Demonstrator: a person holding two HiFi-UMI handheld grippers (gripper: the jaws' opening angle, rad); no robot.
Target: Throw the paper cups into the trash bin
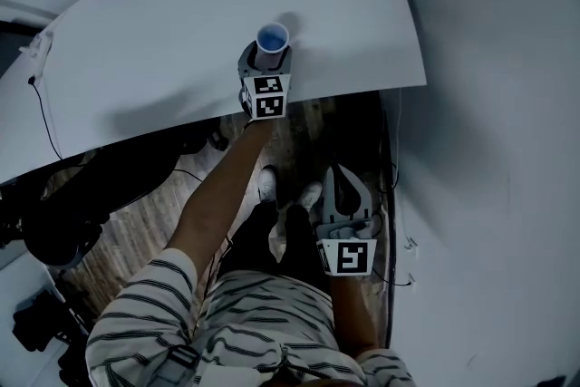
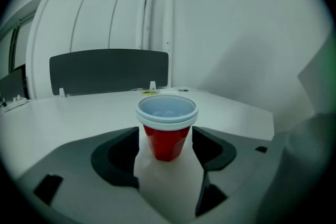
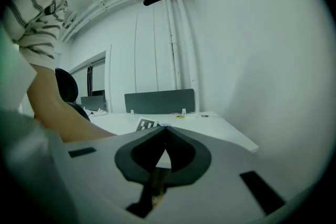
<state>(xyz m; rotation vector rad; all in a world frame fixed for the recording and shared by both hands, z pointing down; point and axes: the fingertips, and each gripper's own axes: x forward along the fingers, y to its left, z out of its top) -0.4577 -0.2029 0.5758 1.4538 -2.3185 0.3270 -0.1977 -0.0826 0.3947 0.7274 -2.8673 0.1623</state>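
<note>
Paper cup [image 1: 272,41] first: in the head view it stands on the white table [image 1: 145,32], close to the near edge, and it is blue inside. My left gripper [image 1: 265,66] is right at it, with one jaw on each side. My right gripper [image 1: 341,177] hangs low by my legs, well away from the cup. In the left gripper view the cup [image 2: 167,139] is red with a white rim, and it stands upright between my jaws. The jaws are spread wide and do not touch it; I see a gap on each side. The rim looks doubled, so it may be two cups, one inside the other, but I cannot be sure. In the right gripper view my jaws are pressed together with nothing in them. I think I am at the step of taking hold of the cup. Next I need to squeeze gently, so it does not crush, then lift. I count one cup or stack, two grippers, one table, and no trash bin in any view.
</note>
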